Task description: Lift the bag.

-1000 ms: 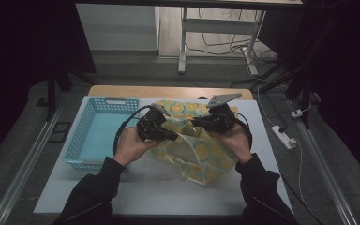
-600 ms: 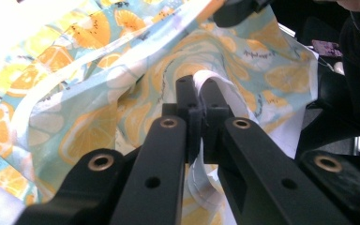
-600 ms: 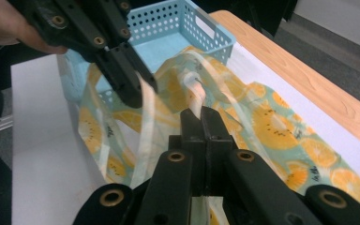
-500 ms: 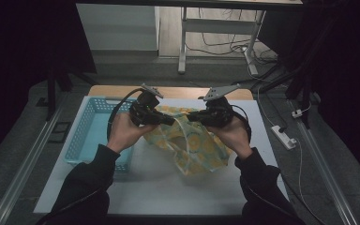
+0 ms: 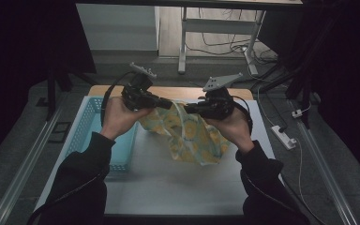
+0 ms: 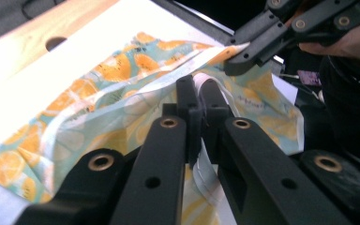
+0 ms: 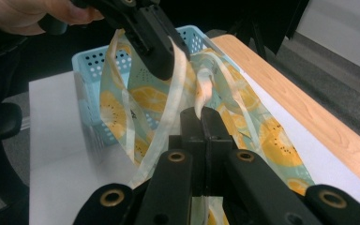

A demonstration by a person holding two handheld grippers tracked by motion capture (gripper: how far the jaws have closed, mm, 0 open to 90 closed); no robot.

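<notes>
A cloth bag (image 5: 187,136) printed with orange slices on pale green hangs above the white mat between my two grippers. My left gripper (image 5: 168,104) is shut on a pale strap at the bag's top edge (image 6: 122,93), its jaws (image 6: 198,91) pinching the strap. Just right of it, my right gripper (image 5: 188,109) is shut on another strap of the bag (image 7: 262,131), pinched at its tips (image 7: 200,115). The two grippers point at each other, tips close together. The left gripper (image 7: 161,65) shows ahead in the right gripper view, and the right gripper (image 6: 236,58) in the left gripper view.
A light blue perforated basket (image 5: 86,126) stands at the left of the white mat (image 5: 168,187). The wooden table edge (image 5: 178,93) runs along the back. A power strip (image 5: 283,137) lies on the floor at the right.
Both hands have risen and carried the bag up off the mat; it now hangs from the two grippers instead of lying spread on the table.
</notes>
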